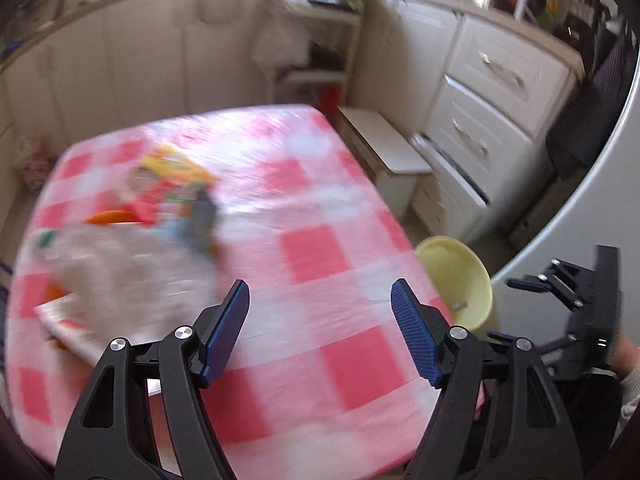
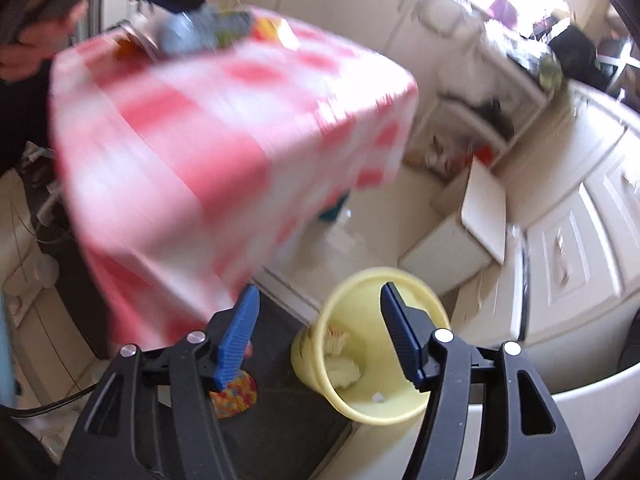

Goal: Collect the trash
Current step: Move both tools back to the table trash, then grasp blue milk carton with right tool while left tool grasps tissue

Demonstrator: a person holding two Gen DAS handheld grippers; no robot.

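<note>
Pink-and-white checked cloth covers the table (image 1: 312, 216) across most of the left wrist view, blurred. Left gripper (image 1: 320, 308) poised above the near half, jaws released and wide, nothing between them. Trash pile (image 1: 132, 216) at ten o'clock from those jaws: a grey-white crumpled bag, yellow and red wrappers, orange scraps, all smeared by blur and hard to tell apart. Yellow bin (image 1: 460, 280) peeking past the table's right edge at two o'clock, on the floor. Right gripper (image 1: 560, 292) seen side-on at three o'clock, beyond the bin.

Right wrist view alone looks into the yellow bin (image 2: 360, 400): pale crumpled paper at the bottom, a small white scrap near the front wall. Right gripper (image 2: 320, 320) above the bin's mouth, jaws released, empty. Multicoloured ball-like thing (image 2: 236, 396) on a dark mat at eight o'clock, just beside the bin. Same table (image 2: 200, 140) at eleven o'clock, cloth hanging down its side; trash (image 2: 208, 28) at its far end, with a hand (image 2: 36, 44) and the dark left gripper there.

Near half of the table bare cloth, open. Floor strip between table and white drawer cabinet (image 1: 480, 100) narrow, holding a white lidded box (image 1: 384, 148). Cluttered shelves (image 2: 500, 120) at one o'clock.
</note>
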